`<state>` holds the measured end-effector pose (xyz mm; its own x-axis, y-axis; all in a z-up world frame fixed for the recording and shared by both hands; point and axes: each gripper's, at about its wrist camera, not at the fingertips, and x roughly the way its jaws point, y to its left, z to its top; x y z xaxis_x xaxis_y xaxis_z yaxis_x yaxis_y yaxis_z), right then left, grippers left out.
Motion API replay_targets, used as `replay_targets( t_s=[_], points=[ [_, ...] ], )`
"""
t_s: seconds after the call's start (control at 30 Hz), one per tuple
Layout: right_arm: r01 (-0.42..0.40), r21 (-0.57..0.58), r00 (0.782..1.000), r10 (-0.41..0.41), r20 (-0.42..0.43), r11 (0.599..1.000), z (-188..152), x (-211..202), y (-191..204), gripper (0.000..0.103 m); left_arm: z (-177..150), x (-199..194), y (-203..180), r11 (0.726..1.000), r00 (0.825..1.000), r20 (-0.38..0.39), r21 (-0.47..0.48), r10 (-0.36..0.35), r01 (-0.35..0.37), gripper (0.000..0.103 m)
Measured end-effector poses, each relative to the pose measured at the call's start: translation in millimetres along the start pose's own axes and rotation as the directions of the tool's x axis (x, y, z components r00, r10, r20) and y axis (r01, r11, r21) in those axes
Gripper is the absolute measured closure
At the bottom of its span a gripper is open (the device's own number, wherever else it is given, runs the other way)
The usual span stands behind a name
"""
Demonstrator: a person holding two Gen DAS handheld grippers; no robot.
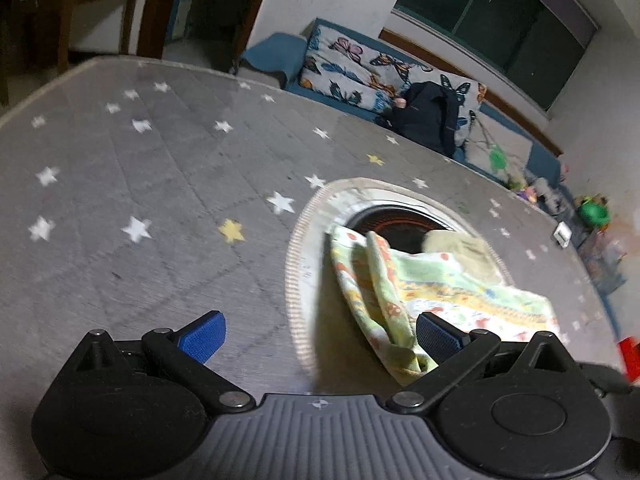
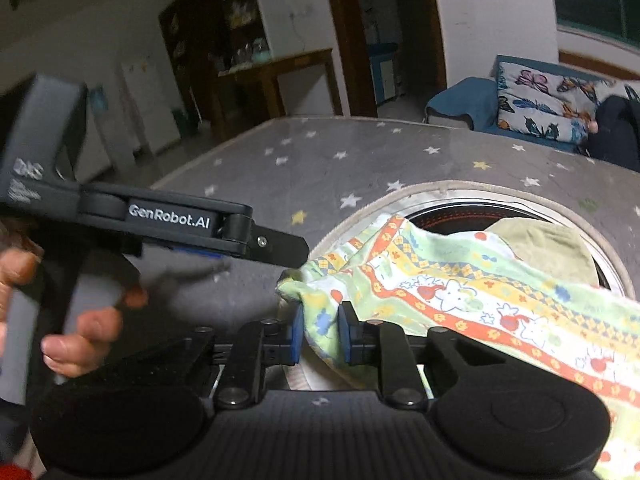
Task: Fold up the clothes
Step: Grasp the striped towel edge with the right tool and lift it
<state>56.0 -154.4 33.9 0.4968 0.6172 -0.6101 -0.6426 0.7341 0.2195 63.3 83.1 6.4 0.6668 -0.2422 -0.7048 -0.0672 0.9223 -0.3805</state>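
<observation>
A: Entry, left to right. Left gripper (image 1: 318, 338): jaws spread wide, nothing between them. The right-hand blue pad (image 1: 434, 338) touches or sits just beside the hanging fold; contact can't be confirmed.

B: And the cloth?

A: Printed cloth (image 1: 404, 292), green, yellow and orange. It comes up out of the round hole (image 1: 400, 220) in the star-patterned grey cover (image 1: 160, 184), toward the cover's right side, and drapes over the hole's near rim toward both grippers.

B: Right side?

A: Right gripper (image 2: 320, 334): jaws nearly closed, pinching a bunched corner of the cloth. From that pinch the cloth's long axis runs off to the right and down. The left gripper (image 2: 192, 232) shows here too, its tip just above the same corner.

B: So the coming move?

A: My judgement: the left gripper is nearest the free fold, which lies to its right. It would need to shift right and close there, so the cloth can be spread between two holds.
</observation>
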Motion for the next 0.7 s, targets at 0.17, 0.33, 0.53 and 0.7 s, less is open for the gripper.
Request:
replay_targets(
  t_s=[0.17, 0.33, 0.53, 0.7],
  points=[
    [-0.014, 0.03, 0.999, 0.013, 0.031, 0.999, 5, -9, -4, 0.087, 7, 5, -12, 0.996, 0.996, -0.019, -0.012, -0.084, 0.084, 0.0],
    [-0.023, 0.038, 0.999, 0.022, 0.049, 0.999, 9, -17, -7, 0.089, 10, 18, -30, 0.992, 0.99, -0.055, 0.015, -0.127, 0.128, 0.0],
    [-0.045, 0.032, 0.996, 0.042, 0.081, 0.998, 13, -30, -6, 0.096, 7, 37, -37, 0.983, 0.978, -0.103, -0.007, -0.182, 0.182, 0.02],
    [-0.031, 0.035, 0.998, 0.029, 0.062, 0.999, 8, -34, -13, 0.096, 2, 42, -40, 0.99, 0.986, -0.097, 0.025, -0.136, 0.139, 0.023]
  ],
)
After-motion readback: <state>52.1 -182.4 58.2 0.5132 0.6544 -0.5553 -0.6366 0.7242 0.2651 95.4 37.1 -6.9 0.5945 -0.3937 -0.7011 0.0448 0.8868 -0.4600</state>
